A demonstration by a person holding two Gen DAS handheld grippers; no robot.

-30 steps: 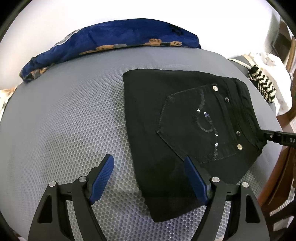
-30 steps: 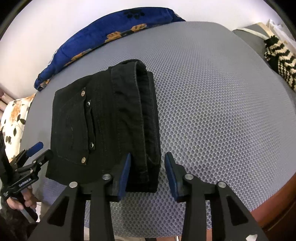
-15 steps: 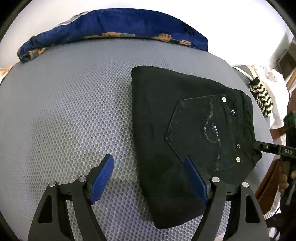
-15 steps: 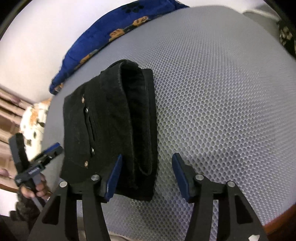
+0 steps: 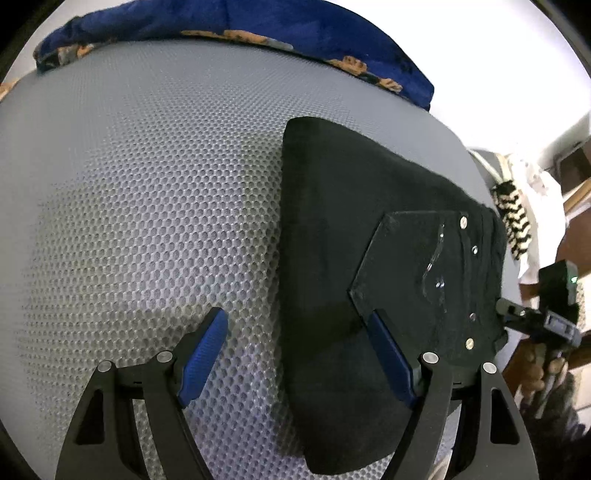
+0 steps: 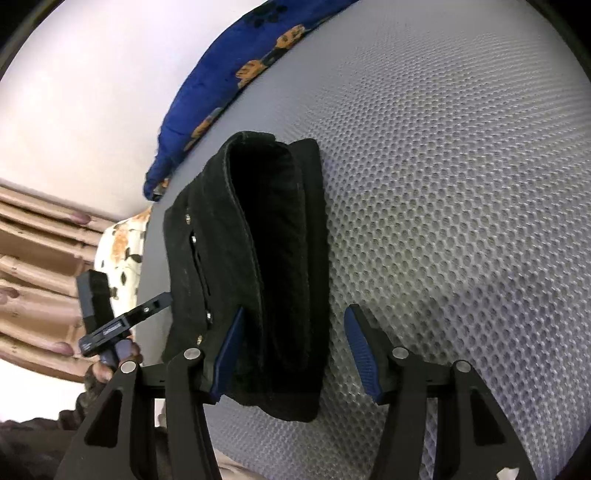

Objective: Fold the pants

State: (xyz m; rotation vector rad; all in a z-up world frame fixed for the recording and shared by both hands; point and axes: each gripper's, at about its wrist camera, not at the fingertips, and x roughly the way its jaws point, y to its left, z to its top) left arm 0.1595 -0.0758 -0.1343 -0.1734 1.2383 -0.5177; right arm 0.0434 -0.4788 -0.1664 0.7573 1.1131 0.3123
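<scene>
A: Our pants [image 5: 373, 280] lie folded into a compact black bundle on the grey mesh mattress [image 5: 147, 206], pocket up, near the blue pillow [image 5: 236, 22].

B: The folding looks nearly done, then; perhaps only tidying remains.

A: Our left claw [image 5: 295, 354] gapes over the pants' edge, gripping nothing. Our right claw [image 6: 291, 354] has just been opening; the waistband end sits loosely between its jaws.

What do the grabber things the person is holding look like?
Both look alike. The left gripper and the right gripper each have two black fingers built from angular struts with triangular cut-outs and round silver bolts. The fingers end in ribbed blue pads. The far gripper's side carries a small white label, too small to read. No cables show.
</scene>
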